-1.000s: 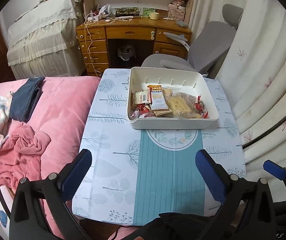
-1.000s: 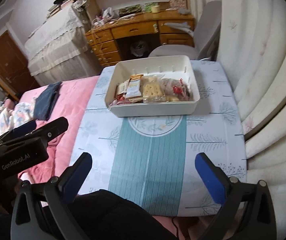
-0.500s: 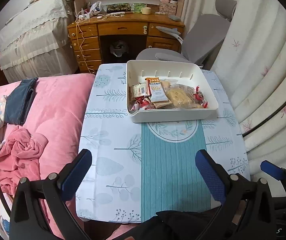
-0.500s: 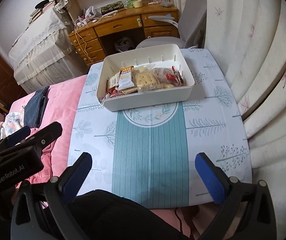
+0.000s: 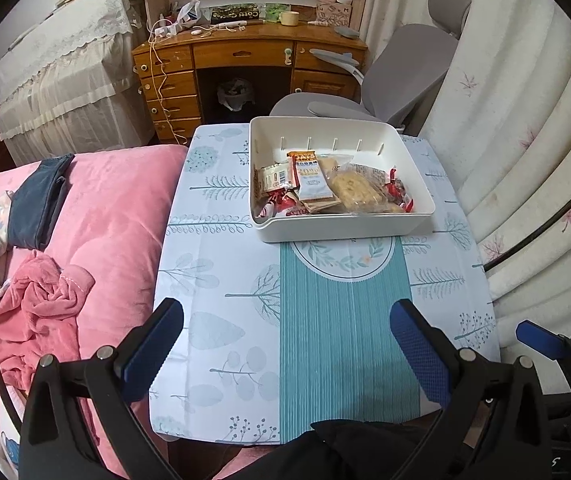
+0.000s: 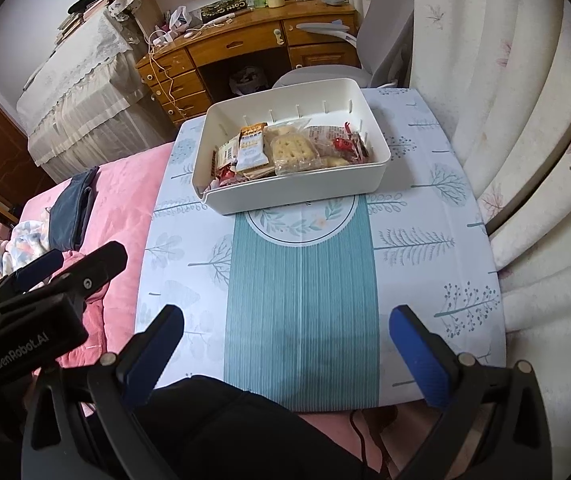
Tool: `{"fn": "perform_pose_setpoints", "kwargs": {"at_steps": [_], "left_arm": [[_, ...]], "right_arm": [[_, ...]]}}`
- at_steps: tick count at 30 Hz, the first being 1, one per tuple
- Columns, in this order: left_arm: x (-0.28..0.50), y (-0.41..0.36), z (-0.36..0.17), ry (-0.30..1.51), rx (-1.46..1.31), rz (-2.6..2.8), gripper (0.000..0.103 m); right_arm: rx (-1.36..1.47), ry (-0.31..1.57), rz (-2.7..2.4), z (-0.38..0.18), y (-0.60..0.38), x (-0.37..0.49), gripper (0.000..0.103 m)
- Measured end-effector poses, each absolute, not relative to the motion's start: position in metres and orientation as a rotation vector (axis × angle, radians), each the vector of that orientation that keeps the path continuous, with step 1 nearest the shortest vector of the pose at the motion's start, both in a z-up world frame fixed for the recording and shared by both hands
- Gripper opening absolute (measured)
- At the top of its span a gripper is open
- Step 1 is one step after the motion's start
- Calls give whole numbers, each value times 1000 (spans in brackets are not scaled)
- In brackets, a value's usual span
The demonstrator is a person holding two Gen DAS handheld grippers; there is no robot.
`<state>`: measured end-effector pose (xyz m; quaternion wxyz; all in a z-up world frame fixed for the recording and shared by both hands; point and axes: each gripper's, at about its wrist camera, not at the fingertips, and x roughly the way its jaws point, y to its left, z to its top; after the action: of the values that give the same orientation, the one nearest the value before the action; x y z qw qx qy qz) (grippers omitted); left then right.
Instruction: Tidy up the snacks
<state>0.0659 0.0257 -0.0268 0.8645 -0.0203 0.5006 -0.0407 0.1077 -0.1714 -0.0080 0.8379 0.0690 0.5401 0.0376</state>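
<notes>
Resting loose inside the white bin at the far end of the table are all visible snacks, so gathering is being judged done or nearly so. Nothing is being gripped: left gripper and right gripper are being held spread wide over the near edge, both empty; only tidying within the bin is possibly being left

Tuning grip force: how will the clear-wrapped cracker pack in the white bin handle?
The cracker pack is likely stiff and light, but brittle: square crackers show through. Its clear film looks glossy, so probably slippery. It lies atop other snacks in the white bin and may shift.
</notes>
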Motion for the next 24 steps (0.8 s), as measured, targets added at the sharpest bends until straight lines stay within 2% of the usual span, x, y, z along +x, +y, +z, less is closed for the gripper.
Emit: {"fn": "perform_pose_setpoints", "kwargs": {"at_steps": [24], "left_arm": [[75, 16, -24, 1044, -40, -74, 103]], "right_arm": [[157, 1157, 100, -10, -186, 121, 103]]}}
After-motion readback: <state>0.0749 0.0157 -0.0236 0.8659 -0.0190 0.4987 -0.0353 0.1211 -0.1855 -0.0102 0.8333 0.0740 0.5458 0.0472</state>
